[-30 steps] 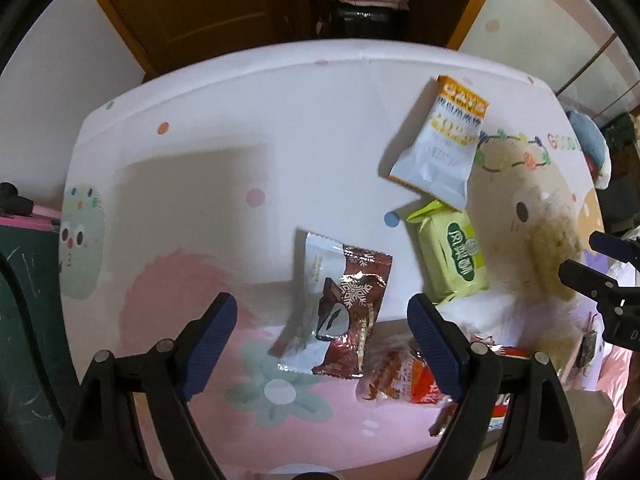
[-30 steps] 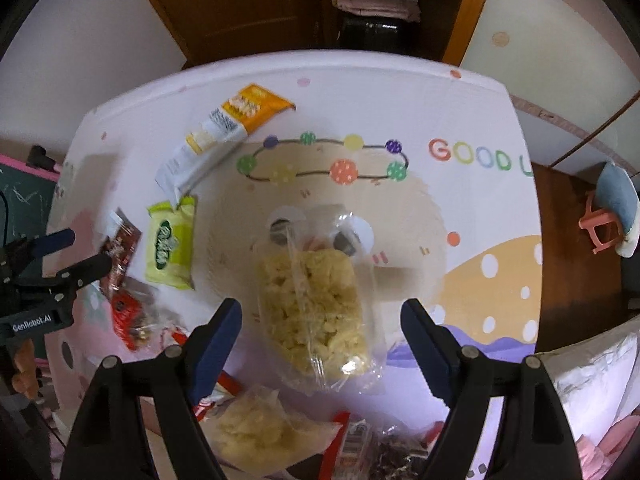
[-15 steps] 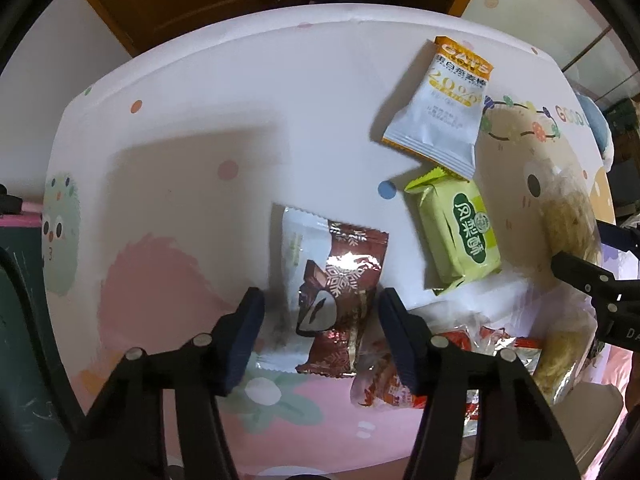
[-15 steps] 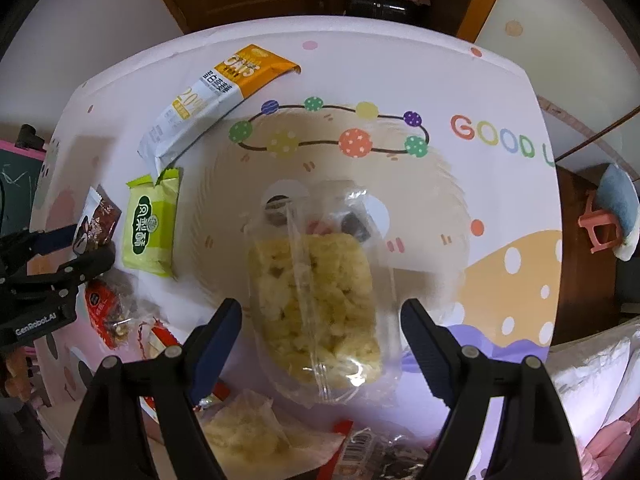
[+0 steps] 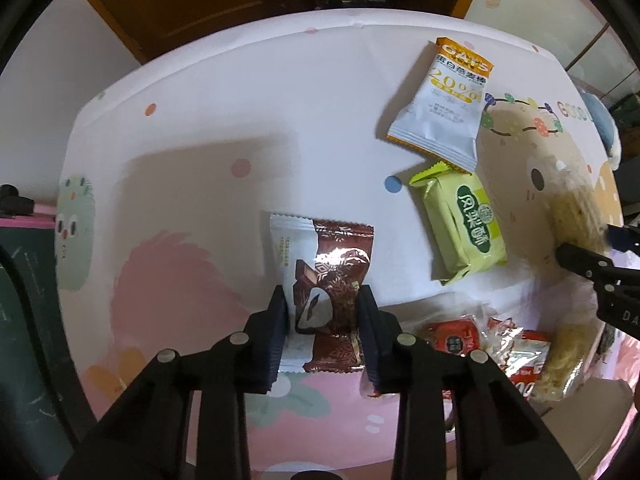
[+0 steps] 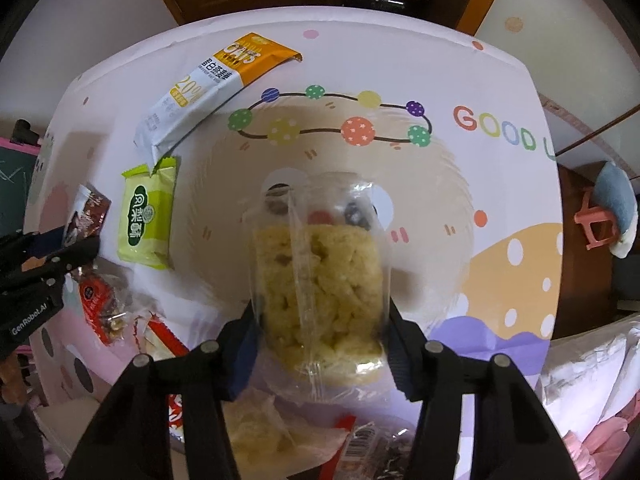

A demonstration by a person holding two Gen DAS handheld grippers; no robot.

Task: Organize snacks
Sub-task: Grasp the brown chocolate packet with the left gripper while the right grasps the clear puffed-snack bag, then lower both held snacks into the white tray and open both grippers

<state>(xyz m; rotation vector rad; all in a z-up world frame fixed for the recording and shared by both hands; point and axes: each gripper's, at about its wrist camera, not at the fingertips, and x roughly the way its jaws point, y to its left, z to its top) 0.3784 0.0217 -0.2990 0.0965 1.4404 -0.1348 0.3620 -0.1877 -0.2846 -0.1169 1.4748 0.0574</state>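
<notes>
- A second ago both pairs of jaws stood wide above the snacks; now both are closing. The left gripper [image 5: 323,334] has its blue pads at the two long sides of the brown chocolate wafer packet [image 5: 326,280], which lies flat between them, the wrapper already puckering where they meet it.
- The right gripper [image 6: 320,344] has drawn in likewise on the clear bag of yellow puffed snack [image 6: 320,280]; its pads press the film on both sides, so the bag looks held rather than merely straddled.
- As a judgement, this is the pick-up step: two snacks are being secured at once, and lifting them to their sorted places is yet to come.
- Close to the person, a heap of red-wrapped snacks [image 5: 456,336] lies just beside the left gripper's right finger, a likely snag on the way up.
- Further out, the green pineapple-cake pack [image 5: 464,228] and the white and orange oat bar packet [image 5: 444,112] lie side by side, corners touching or nearly so, between the two grippers' reach.
- The left and far parts of the patterned tablecloth [image 5: 192,152] are bare, giving open room to set things down.
- The far table edge is well apart from both grips; beyond it stand a wooden door and a shelf.
</notes>
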